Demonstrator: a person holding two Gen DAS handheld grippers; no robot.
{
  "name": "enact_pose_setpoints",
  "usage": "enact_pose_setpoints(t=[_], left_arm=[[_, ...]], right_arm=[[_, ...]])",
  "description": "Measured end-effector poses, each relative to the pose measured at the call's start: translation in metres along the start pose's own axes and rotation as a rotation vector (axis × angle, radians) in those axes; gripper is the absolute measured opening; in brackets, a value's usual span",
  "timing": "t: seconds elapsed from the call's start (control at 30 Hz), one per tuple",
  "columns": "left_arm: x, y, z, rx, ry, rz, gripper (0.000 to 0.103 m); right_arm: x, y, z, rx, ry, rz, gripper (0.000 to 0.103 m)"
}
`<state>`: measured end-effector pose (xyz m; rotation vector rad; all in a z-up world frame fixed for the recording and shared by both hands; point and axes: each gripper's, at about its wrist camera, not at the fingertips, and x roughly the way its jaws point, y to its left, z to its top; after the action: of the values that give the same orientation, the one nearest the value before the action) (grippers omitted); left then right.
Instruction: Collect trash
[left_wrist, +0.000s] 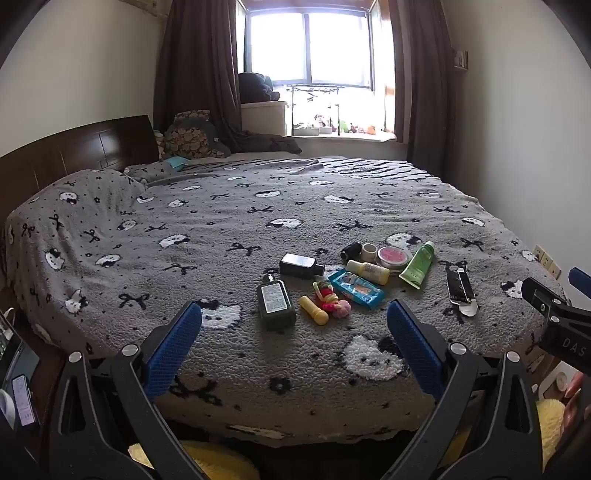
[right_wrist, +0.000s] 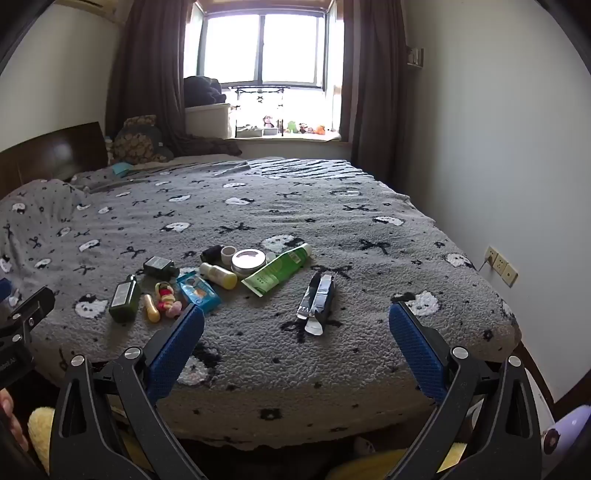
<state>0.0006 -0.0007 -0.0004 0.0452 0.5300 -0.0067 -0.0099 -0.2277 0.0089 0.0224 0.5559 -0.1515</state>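
A cluster of small items lies on the grey patterned bed (left_wrist: 184, 229): a dark green bottle (left_wrist: 276, 302), a black bottle (left_wrist: 301, 266), a blue packet (left_wrist: 356, 288), a green tube (left_wrist: 419, 264) and a pink-lidded tin (left_wrist: 394, 256). A torn black carton (right_wrist: 319, 295) lies apart to their right. My left gripper (left_wrist: 294, 310) hovers open short of the cluster, with nothing between its blue pads. My right gripper (right_wrist: 296, 311) stands open just short of the carton, also empty.
A wooden headboard (left_wrist: 74, 151) and pillows are at the left, with a window and curtains behind the bed. A white wall with sockets (right_wrist: 500, 264) runs close along the right. Something yellow and fluffy (right_wrist: 40, 432) shows below the bed's near edge.
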Motion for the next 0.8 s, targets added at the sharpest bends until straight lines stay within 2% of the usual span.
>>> enact_pose_setpoints(t=[0.8], left_arm=[[-0.0086, 0.001, 0.0096, -0.009, -0.03, 0.005, 0.095]], right_arm=[[-0.0056, 0.0034, 0.0044, -0.005, -0.014, 0.005, 0.1]])
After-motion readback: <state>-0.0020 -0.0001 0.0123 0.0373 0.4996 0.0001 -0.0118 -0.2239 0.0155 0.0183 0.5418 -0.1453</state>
